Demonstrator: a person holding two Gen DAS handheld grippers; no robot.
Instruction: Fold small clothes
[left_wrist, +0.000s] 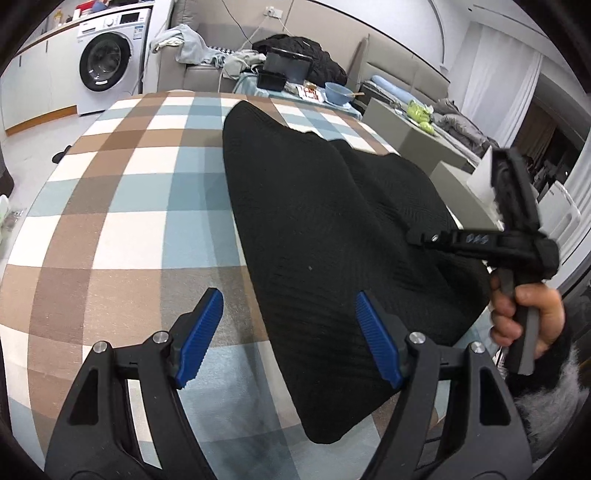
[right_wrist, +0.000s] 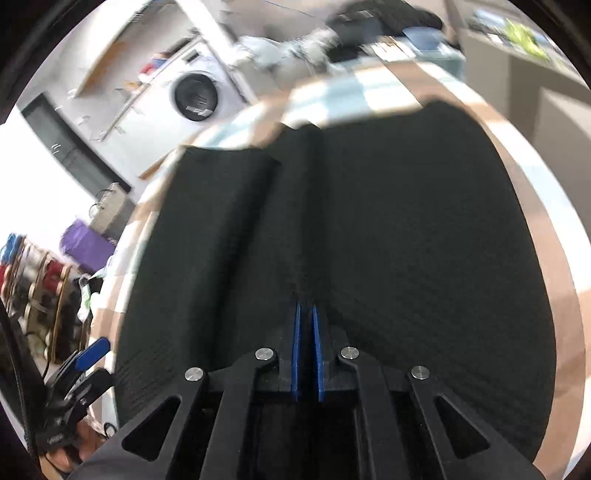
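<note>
A black knitted garment (left_wrist: 314, 221) lies spread on the checked tablecloth (left_wrist: 129, 184), reaching the table's right edge. My left gripper (left_wrist: 289, 297) hovers open above the garment's near left border: its right pad is over the cloth and its left pad over bare tablecloth. A hand holds my right gripper (left_wrist: 415, 238) at the right, its tip down on the garment. In the right wrist view the right gripper (right_wrist: 306, 306) has its blue pads almost together, pinching a raised ridge of the garment (right_wrist: 406, 240) that runs away from the tips.
A washing machine (left_wrist: 107, 62) stands beyond the table at the left. Behind the table are a sofa with heaped clothes and a low table with black boxes and a blue bowl (left_wrist: 338, 92). A grey cabinet (left_wrist: 399, 122) stands close to the table's right side.
</note>
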